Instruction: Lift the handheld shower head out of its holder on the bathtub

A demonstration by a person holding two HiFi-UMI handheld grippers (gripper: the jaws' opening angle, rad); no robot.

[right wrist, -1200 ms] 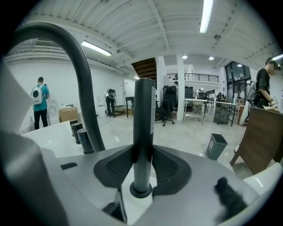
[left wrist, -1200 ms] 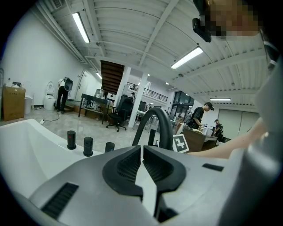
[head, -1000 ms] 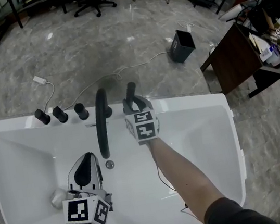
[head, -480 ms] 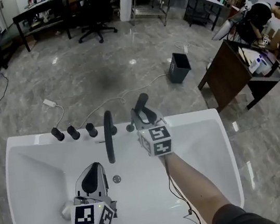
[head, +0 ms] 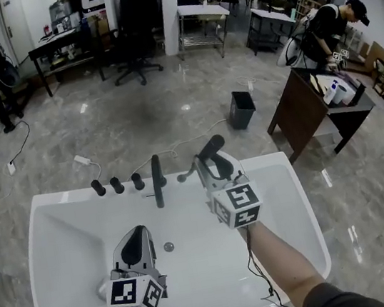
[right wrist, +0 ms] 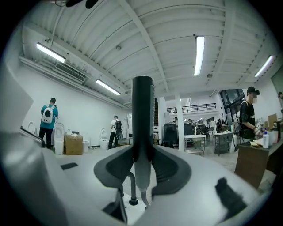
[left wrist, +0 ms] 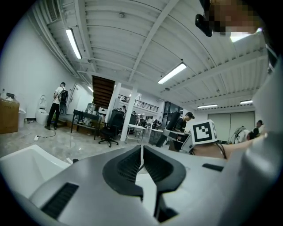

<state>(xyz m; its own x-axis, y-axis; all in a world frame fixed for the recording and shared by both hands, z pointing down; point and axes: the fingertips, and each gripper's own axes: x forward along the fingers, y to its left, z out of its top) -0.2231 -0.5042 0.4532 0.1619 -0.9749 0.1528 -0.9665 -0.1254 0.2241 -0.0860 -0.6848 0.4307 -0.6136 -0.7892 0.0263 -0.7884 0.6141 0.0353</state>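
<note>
The black handheld shower head (head: 210, 147) is raised above the back rim of the white bathtub (head: 288, 183), tilted to the upper right. My right gripper (head: 204, 162) is shut on its handle. In the right gripper view the dark handle (right wrist: 143, 112) stands upright between the jaws of the right gripper (right wrist: 143, 164), and a thin hose (right wrist: 129, 185) hangs below it. A small black holder (head: 180, 178) sits on the rim beneath. My left gripper (head: 135, 240) hovers over the tub basin, and in its own view the left gripper (left wrist: 141, 155) is shut with nothing in it.
A black faucet spout (head: 157, 180) and three black knobs (head: 117, 185) stand on the tub's back rim. Behind are a black bin (head: 241, 109), a brown desk (head: 311, 107), an office chair (head: 131, 54), floor cables and standing people.
The right gripper has risen with the shower head, lifting it up off the rim. The left gripper has risen too. The head view has tilted up toward the room.
</note>
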